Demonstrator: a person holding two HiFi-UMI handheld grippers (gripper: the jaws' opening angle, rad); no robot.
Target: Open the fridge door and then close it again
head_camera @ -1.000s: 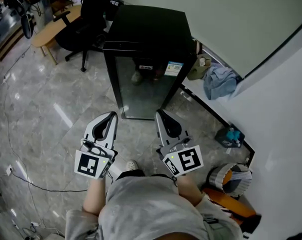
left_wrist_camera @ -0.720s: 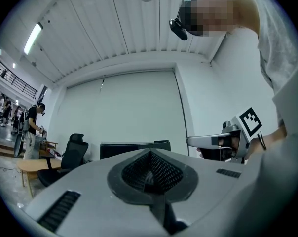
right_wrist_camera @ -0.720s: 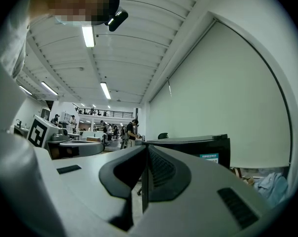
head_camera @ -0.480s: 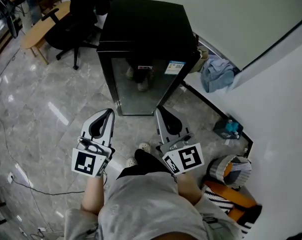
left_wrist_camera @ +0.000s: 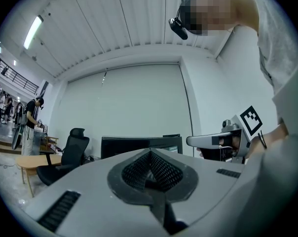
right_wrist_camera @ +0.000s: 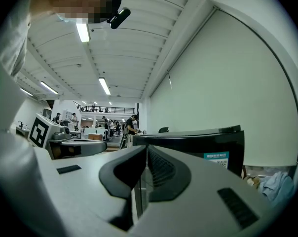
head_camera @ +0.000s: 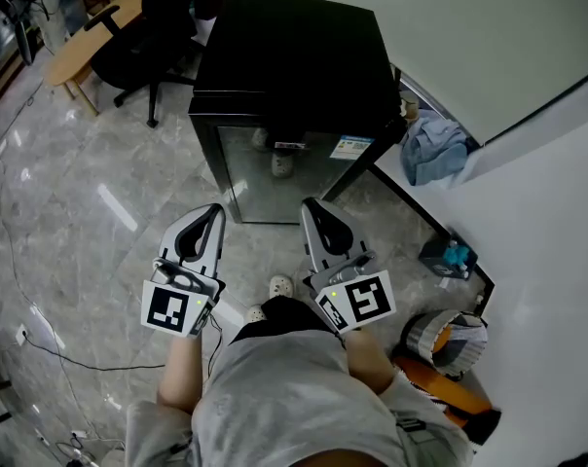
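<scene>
black fridge point(head_camera: 289, 66) stands on the floor point(head_camera: 90, 222) by the wall point(head_camera: 469, 27), glass door point(head_camera: 279, 178) shut. left tongs point(head_camera: 212, 212) and right tongs point(head_camera: 312, 207) both pressed together, empty, side by side near the door, not touching it.

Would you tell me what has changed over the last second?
The person stepped nearer the fridge, carrying the left gripper and right gripper toward its door. Nothing was grasped. The door stays closed, both grippers' jaws shut and empty.
</scene>
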